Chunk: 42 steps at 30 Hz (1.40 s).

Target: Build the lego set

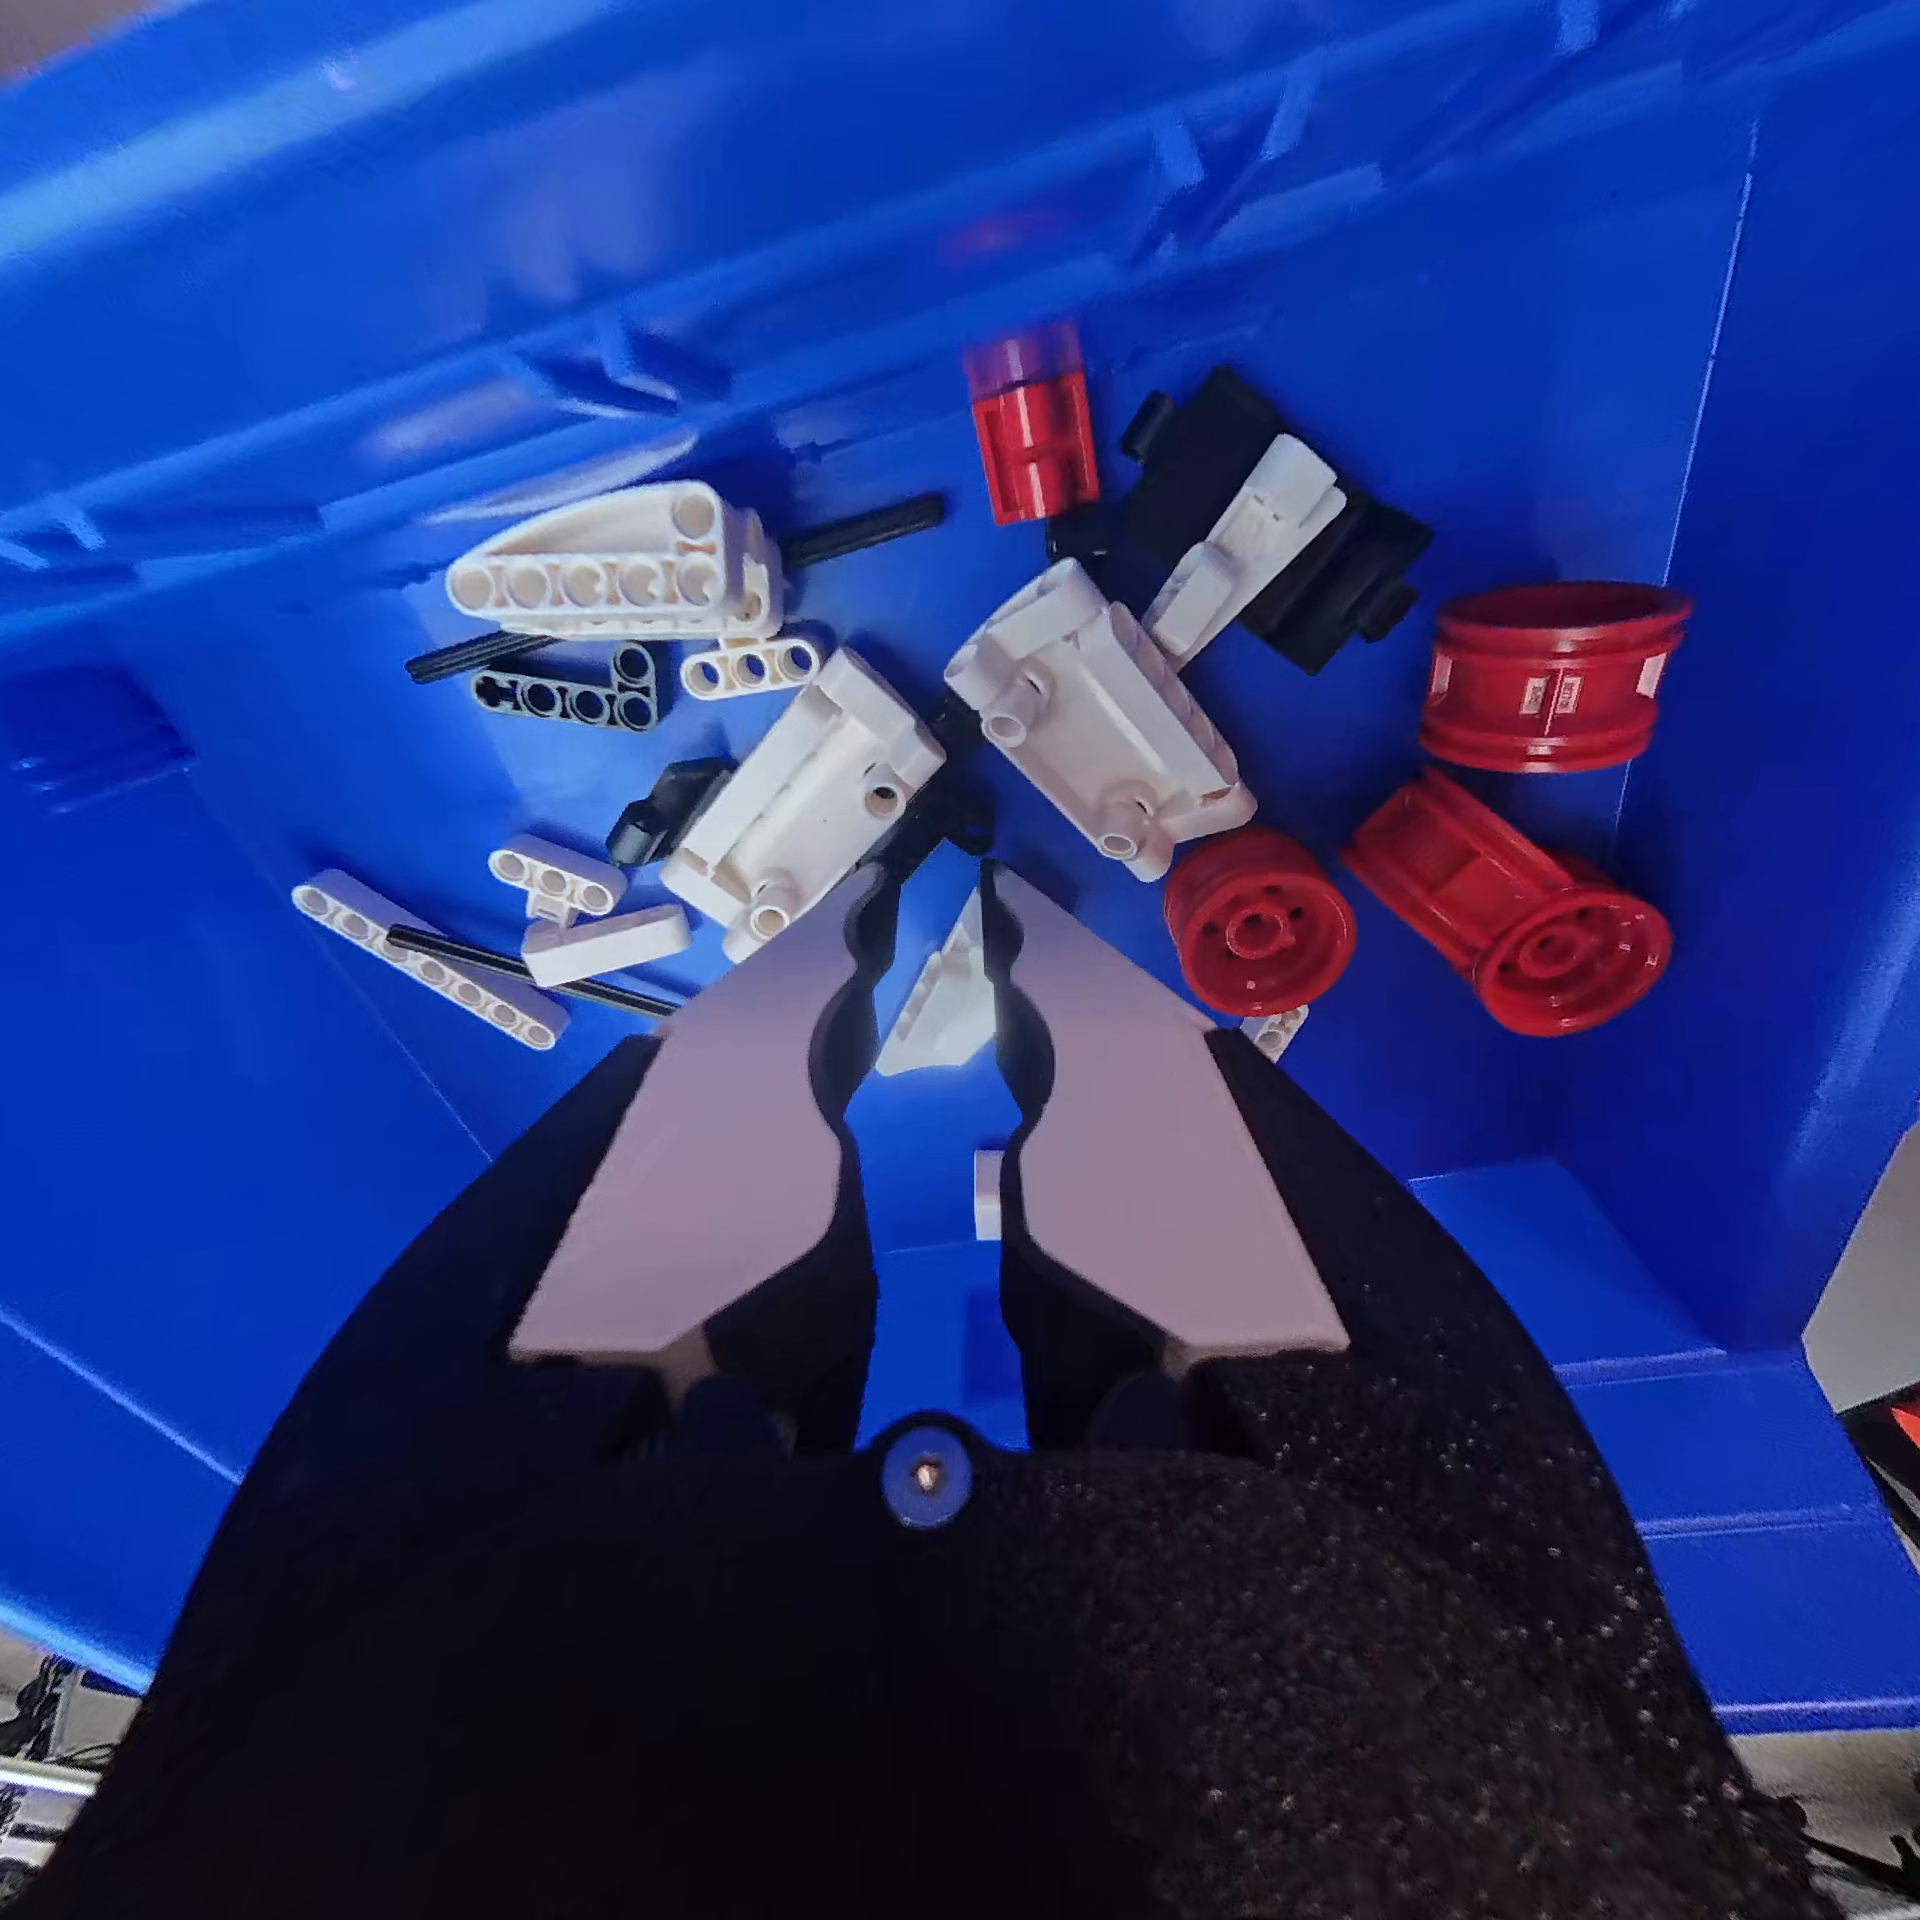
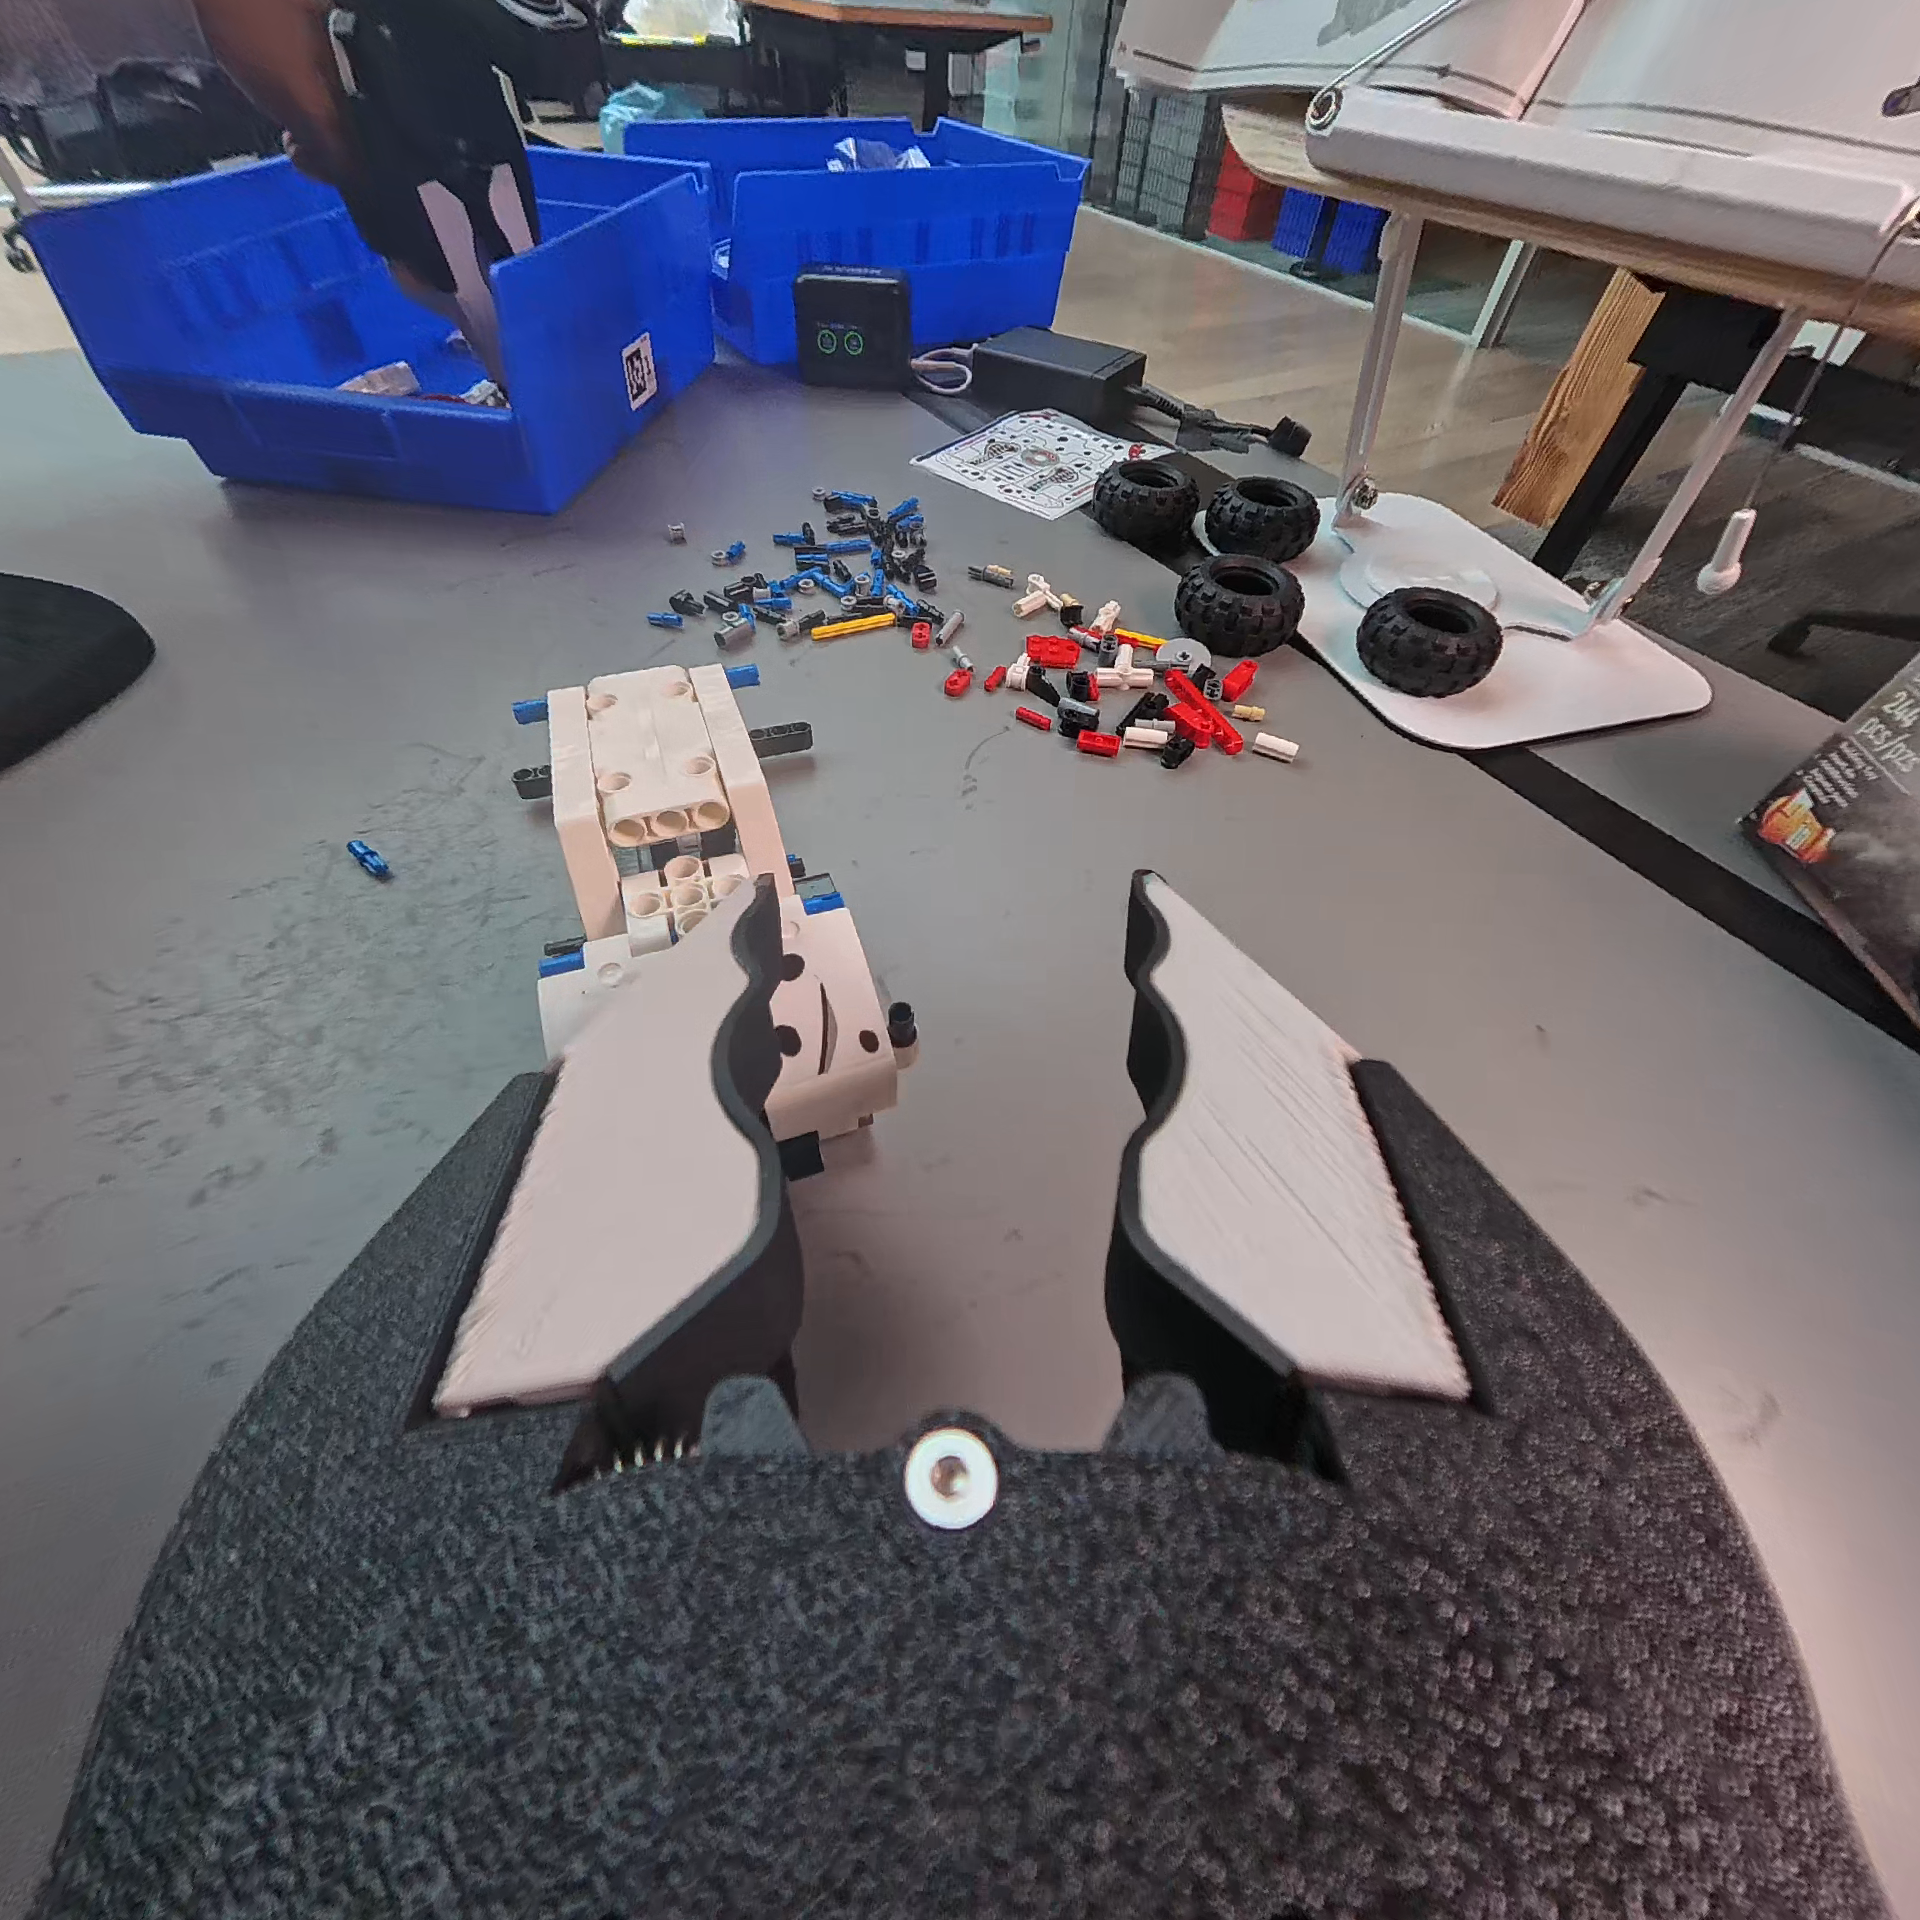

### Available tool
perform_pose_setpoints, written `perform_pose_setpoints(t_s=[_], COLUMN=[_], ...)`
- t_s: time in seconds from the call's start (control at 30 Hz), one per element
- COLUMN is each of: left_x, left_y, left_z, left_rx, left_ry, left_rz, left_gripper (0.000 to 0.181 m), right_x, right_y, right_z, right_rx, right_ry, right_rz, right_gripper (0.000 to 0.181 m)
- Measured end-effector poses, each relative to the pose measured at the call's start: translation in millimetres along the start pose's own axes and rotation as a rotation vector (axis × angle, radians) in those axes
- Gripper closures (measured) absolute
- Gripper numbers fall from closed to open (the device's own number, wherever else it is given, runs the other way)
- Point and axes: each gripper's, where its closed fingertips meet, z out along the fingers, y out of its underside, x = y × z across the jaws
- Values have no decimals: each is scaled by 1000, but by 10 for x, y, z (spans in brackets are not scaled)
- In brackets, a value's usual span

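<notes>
My left gripper is inside a blue bin, its fingers closed to a narrow gap on a small white wedge piece. Around it lie white panels, white and black beams and three red wheel hubs. In the right wrist view the left gripper reaches down into that bin. My right gripper is open and empty, just above the grey table. The partly built white vehicle lies beside its left finger.
Small blue, black and red parts are scattered mid-table. Several black tyres sit by a white stand base. A second blue bin, a black device, a sticker sheet and a box lie around. Tip to tip, the grippers are about 55 cm apart.
</notes>
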Motion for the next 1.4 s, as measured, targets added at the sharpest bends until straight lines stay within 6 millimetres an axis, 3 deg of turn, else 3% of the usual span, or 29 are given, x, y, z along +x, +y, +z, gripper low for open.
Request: perform_pose_setpoints(t_s=[0.07, 0.17, 0.37, 0.6, 0.8, 0.87, 0.97, 1.03, 1.07, 1.17, 1.23, 1.3, 1.4], left_x=[-9, 132, 34, 71, 132, 129, 111, 399, 662, 1726, 2458, 3047, 3588], left_y=[21, 69, 65, 115, 117, 134, -82, -466, -692, -1255, -1514, -1720, -2011], left_z=[2, -13, -20, 70, 59, -48, -516, -949, -1152, -1503, -1524, -1425, -1253], left_rx=[-13, -40, -22, -86, -129, -132, 38, 276, 405, 679, 770, 803, 797], left_ry=[-15, 35, -18, -16, -1, -21, -104, -71, -11, 299, 557, 803, 1098], left_rz=[14, 48, 51, 97, 117, 108, 45, 37, 53, 151, 216, 247, 234], left_gripper=[162, 165, 159, 161, 173, 173, 173, 173, 174, 174, 174, 174, 174], right_x=[0, 12, 19, 10, -11, -14, 7, -10, -54, -355, -652, -964, -1403], right_y=[2, 5, 10, 12, 4, -29, -186, -342, -422, -609, -655, -642, -565], right_z=[3, -6, -21, -27, -40, -54, -119, -179, -202, -217, -180, -118, -49], right_rx=[4, 6, 8, 6, 2, 9, 62, 120, 149, 201, 196, 167, 122], right_ry=[-5, -4, -3, -3, -2, 6, 36, 44, 34, -58, -142, -225, -366], right_rz=[8, 10, 10, 6, -13, -25, -39, -49, -56, -111, -179, -253, -331], right_gripper=[115, 115, 116, 117, 118, 118, 118, 118, 118, 120, 125, 129, 140])
